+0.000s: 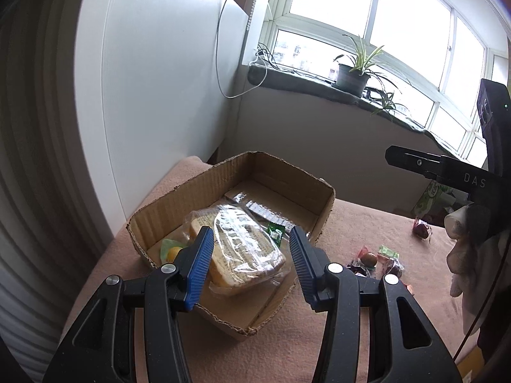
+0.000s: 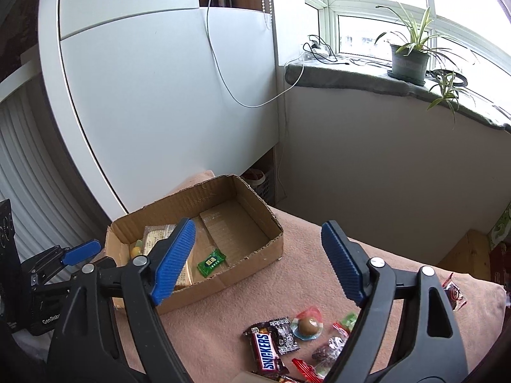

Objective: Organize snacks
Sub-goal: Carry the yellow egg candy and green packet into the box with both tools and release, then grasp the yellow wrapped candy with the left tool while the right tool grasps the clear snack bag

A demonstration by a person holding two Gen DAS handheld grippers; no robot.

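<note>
A shallow cardboard box [image 1: 322,214] [image 2: 271,242] sits on the pink cloth. Inside lie a clear-wrapped bread pack [image 1: 242,249], a green candy packet [image 1: 275,233] [image 2: 210,262] and a yellow sweet [image 1: 174,253] [image 2: 135,250]. My left gripper [image 1: 252,268] is open and empty, hovering just above the bread pack. My right gripper [image 2: 258,261] is open and empty, above the cloth right of the box. Loose snacks lie on the cloth: a Snickers bar [image 2: 266,351], a black-wrapped candy [image 2: 286,335], a round brown sweet [image 2: 308,325] [image 1: 369,259] and a red-wrapped candy [image 2: 455,293] [image 1: 421,229].
A white cabinet [image 2: 166,95] stands behind the box. A windowsill [image 2: 351,76] with a potted plant [image 2: 410,60] and a hanging cable lies beyond. The cloth's edge [image 2: 479,284] drops off to the right, by a green carton [image 1: 429,199].
</note>
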